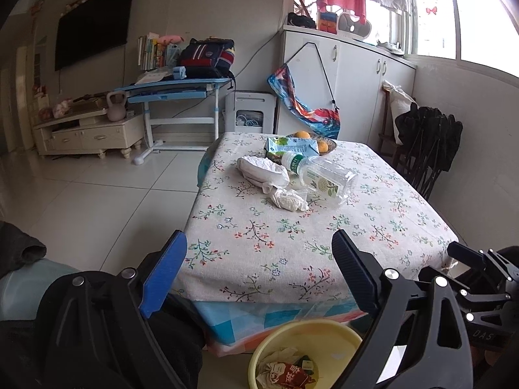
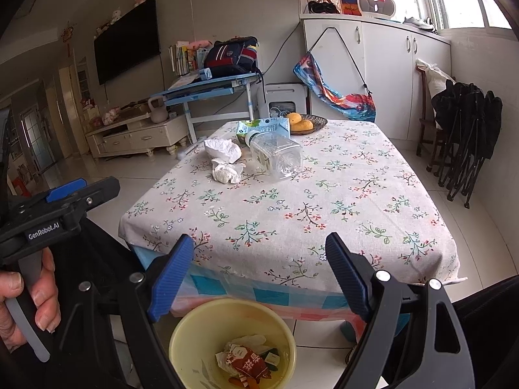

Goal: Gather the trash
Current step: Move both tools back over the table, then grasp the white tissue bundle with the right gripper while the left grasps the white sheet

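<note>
I see both my grippers released and empty, left gripper (image 1: 259,270), right gripper (image 2: 259,272), yellow bin (image 2: 181,340) just below them, plastic bottle (image 2: 275,157) and crumpled tissues (image 2: 225,171) far ahead on table (image 2: 324,214)

Both grippers, left gripper (image 1: 259,269) and right gripper (image 2: 259,269), jaws wide, empty, angled downward.

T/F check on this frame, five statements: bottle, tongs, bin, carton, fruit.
1. The clear plastic bottle stands upright. False: it lies on its side on the table.
2. Both tongs are empty. True: left tongs and right tongs stand open with nothing between them.
3. The yellow bin is empty. False: wrappers and tissue lie in it.
4. The green carton lies on the floor. False: it is on the table behind the bottle.
5. Oranges sit in a bowl. True.
</note>
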`<state>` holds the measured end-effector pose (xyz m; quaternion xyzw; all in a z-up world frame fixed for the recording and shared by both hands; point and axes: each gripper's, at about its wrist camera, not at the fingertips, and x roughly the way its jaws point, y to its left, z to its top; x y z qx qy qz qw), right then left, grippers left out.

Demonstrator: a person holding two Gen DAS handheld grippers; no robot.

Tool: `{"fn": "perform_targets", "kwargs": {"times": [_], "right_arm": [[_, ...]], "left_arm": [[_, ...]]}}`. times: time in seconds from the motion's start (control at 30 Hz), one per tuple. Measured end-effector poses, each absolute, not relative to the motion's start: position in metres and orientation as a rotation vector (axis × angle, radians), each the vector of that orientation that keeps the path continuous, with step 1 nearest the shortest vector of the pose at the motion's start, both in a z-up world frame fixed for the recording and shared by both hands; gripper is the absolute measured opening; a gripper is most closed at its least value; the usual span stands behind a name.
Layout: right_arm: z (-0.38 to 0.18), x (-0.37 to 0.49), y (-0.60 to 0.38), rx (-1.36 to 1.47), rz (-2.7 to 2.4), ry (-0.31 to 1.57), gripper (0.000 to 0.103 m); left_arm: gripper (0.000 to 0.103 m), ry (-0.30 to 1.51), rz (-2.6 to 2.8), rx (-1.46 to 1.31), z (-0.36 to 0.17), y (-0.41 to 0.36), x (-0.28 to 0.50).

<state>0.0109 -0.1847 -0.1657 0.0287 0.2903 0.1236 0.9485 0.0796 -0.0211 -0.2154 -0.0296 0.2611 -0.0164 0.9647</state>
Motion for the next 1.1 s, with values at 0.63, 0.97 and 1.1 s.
{"fn": "perform_targets", "kwargs": {"times": [0.63, 0.97, 1.1], "right_arm": [[-0.184, 0.169, -0.088, -0.047, 0.448, 0.723, 0.069], [-0.215, 0.224, -0.088, -0.089, 0.433, 0.871, 0.042], [-0.214, 0.215, -0.092, -0.115, 0.46, 0.892, 0.027]], "left_arm": [[0.088, 0.49, 0.072, -0.244, -0.191, 0.048, 0.162], [0.088, 0.65, -0.024, -0.236, -0.216, 0.029, 0.273], [0.088, 0.731, -0.053, -0.209, -0.232, 0.012, 0.315]]}}
